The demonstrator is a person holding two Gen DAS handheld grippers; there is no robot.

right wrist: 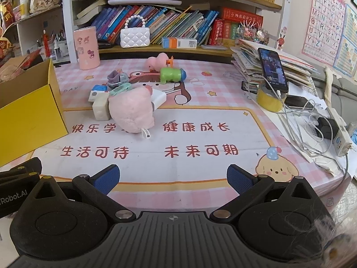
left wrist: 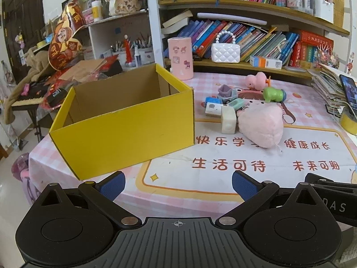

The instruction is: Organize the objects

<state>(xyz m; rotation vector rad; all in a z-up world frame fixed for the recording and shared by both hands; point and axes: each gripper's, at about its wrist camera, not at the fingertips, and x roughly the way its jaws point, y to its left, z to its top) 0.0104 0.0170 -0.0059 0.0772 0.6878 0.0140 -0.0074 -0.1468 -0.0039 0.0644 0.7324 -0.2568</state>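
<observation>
An open yellow cardboard box (left wrist: 125, 131) stands on the left of the pink table mat (left wrist: 200, 178); its inside looks bare. To its right lies a heap of toys: a pink plush (left wrist: 261, 125), a cream block (left wrist: 228, 120), a green toy (left wrist: 273, 94), a grey toy truck (left wrist: 226, 92) and a small pink plush (left wrist: 256, 80). The right wrist view shows the same pink plush (right wrist: 131, 111), green toy (right wrist: 171, 74) and box (right wrist: 31, 111). My left gripper (left wrist: 178, 185) hangs open near the table's front edge, holding nothing. My right gripper (right wrist: 173, 179) is open beside it, also holding nothing.
A pink cylinder tin (left wrist: 180, 58) stands behind the box. Bookshelves with a white pearl-handled purse (left wrist: 225, 52) line the back. On the right are a paper stack (right wrist: 267, 67), a propped phone (right wrist: 273, 70) on a yellow tape roll (right wrist: 268, 99), and cables with a power strip (right wrist: 339, 131).
</observation>
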